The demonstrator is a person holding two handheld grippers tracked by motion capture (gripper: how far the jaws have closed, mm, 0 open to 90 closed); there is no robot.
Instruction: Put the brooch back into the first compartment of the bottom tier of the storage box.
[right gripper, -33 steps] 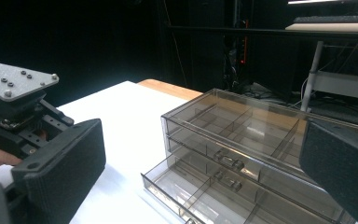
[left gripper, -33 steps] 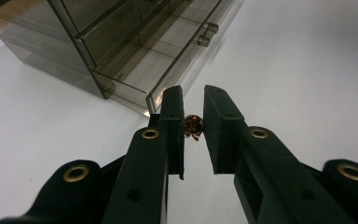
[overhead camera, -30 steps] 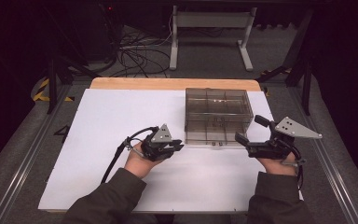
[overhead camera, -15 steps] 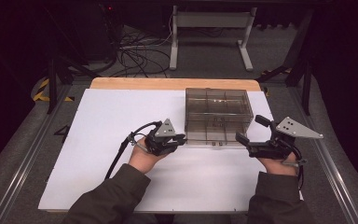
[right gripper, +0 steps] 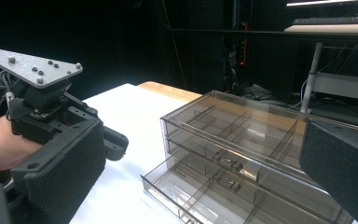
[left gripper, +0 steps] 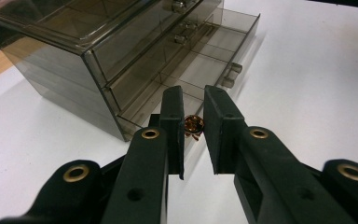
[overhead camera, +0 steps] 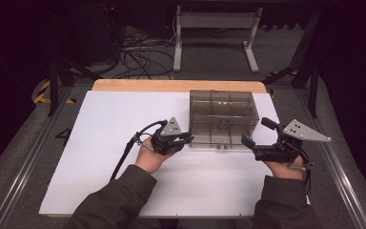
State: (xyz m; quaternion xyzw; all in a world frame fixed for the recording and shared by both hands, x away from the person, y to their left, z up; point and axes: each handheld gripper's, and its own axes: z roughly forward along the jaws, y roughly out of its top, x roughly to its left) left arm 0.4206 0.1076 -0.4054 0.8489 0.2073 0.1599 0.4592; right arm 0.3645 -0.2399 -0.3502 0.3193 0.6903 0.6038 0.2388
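Smoky plastic drawer box (left gripper: 98,56), bottom drawer (left gripper: 200,70) open; left claw (left gripper: 193,135) grips bead (left gripper: 193,126); right claw (overhead camera: 257,136) open.

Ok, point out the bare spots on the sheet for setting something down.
The white sheet is bare left of the drawer box, and along its near edge between the sleeves. It is crowded at the box's open bottom drawer, where the left gripper holds a small trinket and the right gripper waits.
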